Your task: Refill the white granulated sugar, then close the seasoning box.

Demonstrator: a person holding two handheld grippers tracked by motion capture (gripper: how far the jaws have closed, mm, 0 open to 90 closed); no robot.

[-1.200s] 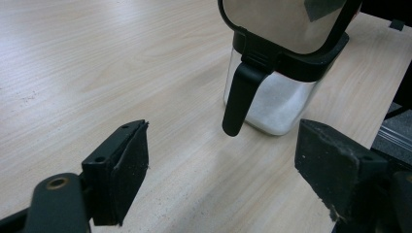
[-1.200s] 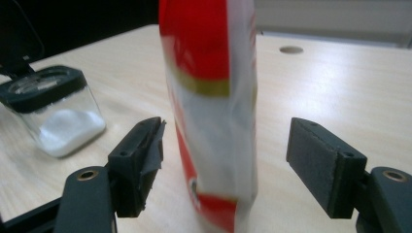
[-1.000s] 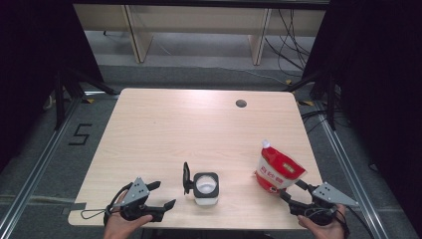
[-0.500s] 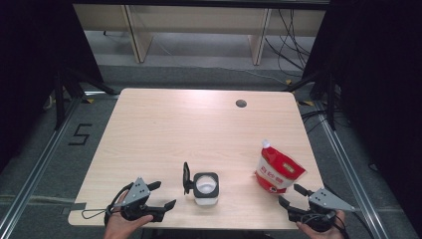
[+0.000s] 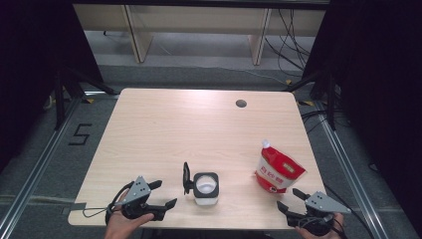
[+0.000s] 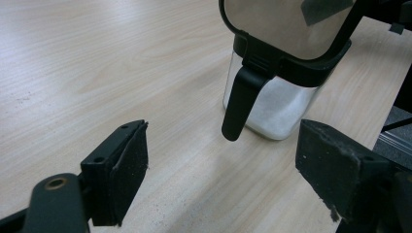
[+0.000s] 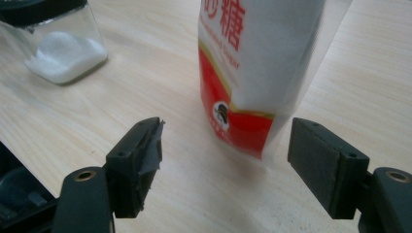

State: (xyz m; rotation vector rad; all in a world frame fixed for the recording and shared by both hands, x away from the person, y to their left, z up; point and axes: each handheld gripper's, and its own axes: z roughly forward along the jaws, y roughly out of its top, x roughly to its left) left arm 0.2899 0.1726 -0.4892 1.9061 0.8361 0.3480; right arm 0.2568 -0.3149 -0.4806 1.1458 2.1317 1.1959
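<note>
A clear square jar (image 5: 205,188) with a black rim holds white powder. Its hinged lid (image 5: 186,178) stands open on the jar's left. My left gripper (image 5: 164,193) rests near the table's front edge, left of the jar, open and empty. In the left gripper view the jar (image 6: 272,107) and its lid (image 6: 286,24) lie just beyond the left gripper (image 6: 221,160). A red-and-white pouch (image 5: 277,172) stands to the right of the jar. My right gripper (image 5: 289,197) sits just in front of it, open; the pouch (image 7: 252,73) rises close ahead of the right gripper (image 7: 224,160), untouched by the pads.
The light wooden table (image 5: 199,129) has a round cable hole (image 5: 241,103) at the far right. Dark curtains flank the table, and cables lie on the floor behind it. Both hands are at the table's near edge.
My right gripper has shifted a little left and toward the near edge. The left gripper, jar and pouch have not moved.
</note>
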